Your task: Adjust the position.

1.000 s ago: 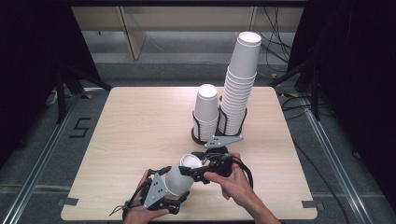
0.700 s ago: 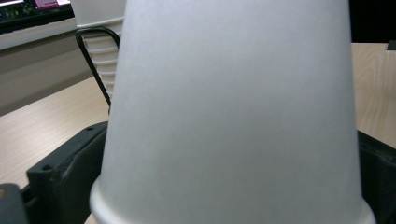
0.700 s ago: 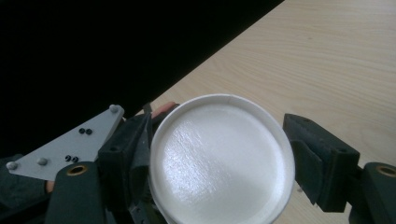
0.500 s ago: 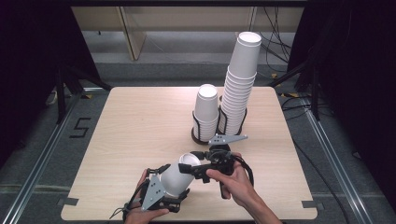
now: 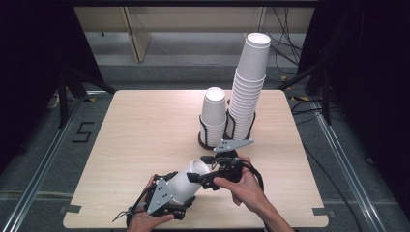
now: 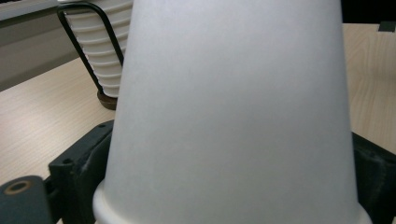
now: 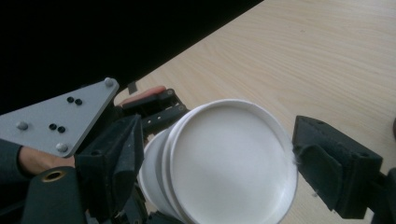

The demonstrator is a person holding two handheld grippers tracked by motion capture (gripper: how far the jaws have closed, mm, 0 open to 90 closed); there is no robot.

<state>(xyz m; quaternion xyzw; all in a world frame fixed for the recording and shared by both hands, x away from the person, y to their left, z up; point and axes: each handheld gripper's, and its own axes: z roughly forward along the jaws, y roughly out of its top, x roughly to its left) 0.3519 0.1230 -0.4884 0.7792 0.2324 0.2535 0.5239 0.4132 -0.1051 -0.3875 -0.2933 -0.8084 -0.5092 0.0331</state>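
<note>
A white paper cup [image 5: 186,182], lying tilted w/ its closed base toward the cup rack [image 5: 227,126], is pinched by the left hand-held gripper [image 5: 180,192] near the front edge of the surface [image 5: 140,125], well in front of the rack. The right hand-held gripper [image 5: 204,178] is spread around the cup's base end; contact w/ the rim can't be judged, probably just touching. Two cup stacks are held in the rack.

The white cup [image 6: 233,112] hides most of the left claw [image 6: 224,186], its top cut off.
</note>
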